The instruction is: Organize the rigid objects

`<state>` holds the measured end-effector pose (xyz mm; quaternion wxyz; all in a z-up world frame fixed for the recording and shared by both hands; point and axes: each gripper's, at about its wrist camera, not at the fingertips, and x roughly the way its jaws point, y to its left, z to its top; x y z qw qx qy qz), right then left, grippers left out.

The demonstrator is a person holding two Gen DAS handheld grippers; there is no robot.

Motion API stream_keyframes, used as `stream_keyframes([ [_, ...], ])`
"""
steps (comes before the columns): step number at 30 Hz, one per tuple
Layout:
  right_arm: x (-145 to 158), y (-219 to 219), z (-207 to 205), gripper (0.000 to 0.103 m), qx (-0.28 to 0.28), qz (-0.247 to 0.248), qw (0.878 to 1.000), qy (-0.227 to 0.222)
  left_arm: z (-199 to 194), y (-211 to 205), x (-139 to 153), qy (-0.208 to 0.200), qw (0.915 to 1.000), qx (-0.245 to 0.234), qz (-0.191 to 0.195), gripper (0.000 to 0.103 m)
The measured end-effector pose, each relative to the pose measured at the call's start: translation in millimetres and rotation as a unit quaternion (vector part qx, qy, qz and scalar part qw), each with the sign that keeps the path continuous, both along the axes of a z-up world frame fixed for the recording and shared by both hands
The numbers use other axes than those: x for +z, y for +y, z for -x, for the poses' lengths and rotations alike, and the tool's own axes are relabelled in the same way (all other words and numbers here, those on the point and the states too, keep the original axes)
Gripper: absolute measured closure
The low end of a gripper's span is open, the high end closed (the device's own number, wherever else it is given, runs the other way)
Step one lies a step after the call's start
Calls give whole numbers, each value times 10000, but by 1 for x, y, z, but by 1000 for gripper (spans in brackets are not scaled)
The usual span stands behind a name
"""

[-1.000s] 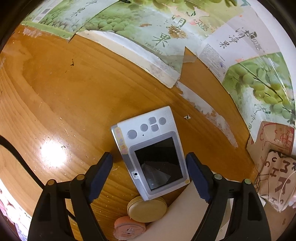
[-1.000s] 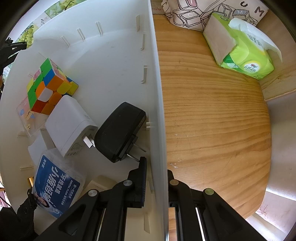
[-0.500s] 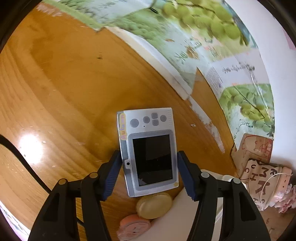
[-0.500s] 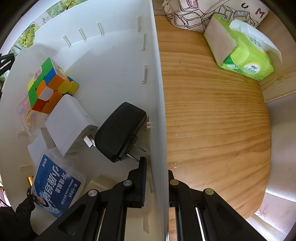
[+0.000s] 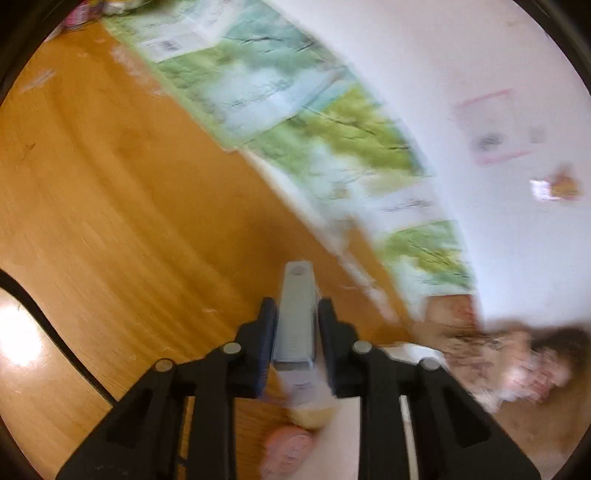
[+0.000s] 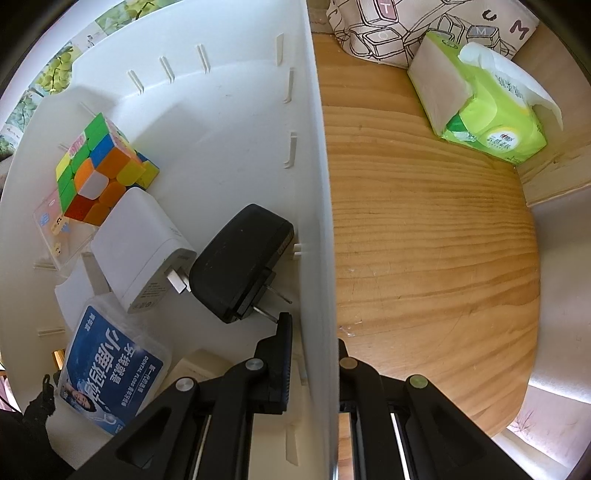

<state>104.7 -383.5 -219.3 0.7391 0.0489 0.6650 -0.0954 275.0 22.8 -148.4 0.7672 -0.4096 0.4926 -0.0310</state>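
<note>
In the left wrist view, badly blurred, the left gripper (image 5: pixel 297 325) was clenched on a slim silver-grey device (image 5: pixel 297 317), seen edge-on between the two dark pads and apparently lifted clear of the wooden tabletop (image 5: pixel 110 221). It looked like a small handheld electronic gadget; the blur allowed no closer name. Below the fingers lay a yellowish round disc (image 5: pixel 314 415) and a pink round disc (image 5: pixel 286 450) on the tabletop, beside the corner of a white container. Green fruit-printed sheets (image 5: pixel 295 122) covered the wall along the table's far edge; their print was too smeared to read.

In the right wrist view, the right gripper (image 6: pixel 312 354) was closed on the side wall of the white storage bin (image 6: pixel 314 184), one finger inside, one outside. Inside the bin sat a Rubik's cube (image 6: pixel 98 173) on a clear card case (image 6: pixel 50 229), a white power adapter (image 6: pixel 142 251), a black plug adapter (image 6: pixel 242 269) against the gripped wall, and a blue-labelled box (image 6: pixel 110 376) reading "DENTAL FLOSS" among Chinese characters. Outside, on the tabletop near its far right corner, lay a green tissue pack (image 6: pixel 480 110) and a cloth bag (image 6: pixel 406 29) printed with keyboard keys, letters "T", "M", "U" legible.

By my judgement the sorting was well along: several items were binned, the device was in transit, and the two discs remained.
</note>
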Motion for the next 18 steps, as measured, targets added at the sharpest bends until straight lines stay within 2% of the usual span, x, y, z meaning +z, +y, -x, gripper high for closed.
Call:
stream_keyframes([
  [2, 1, 1, 0, 92, 10, 16, 10000, -7, 8, 10, 14, -473, 9986, 49, 221, 90],
  [4, 2, 2, 1, 92, 28, 38, 10000, -18, 11, 6, 29, -912, 9956, -11, 221, 90],
  [7, 3, 4, 2, 91, 52, 71, 10000, -36, 11, 4, 44, -1126, 9933, -111, 220, 90],
  [11, 4, 8, 4, 91, 76, 109, 9999, -69, 17, 8, 47, -971, 9946, -330, 150, 89],
  [18, 6, 12, 7, 90, 111, 167, 9998, -78, 32, 3, 24, -335, 9971, -581, -361, 78],
])
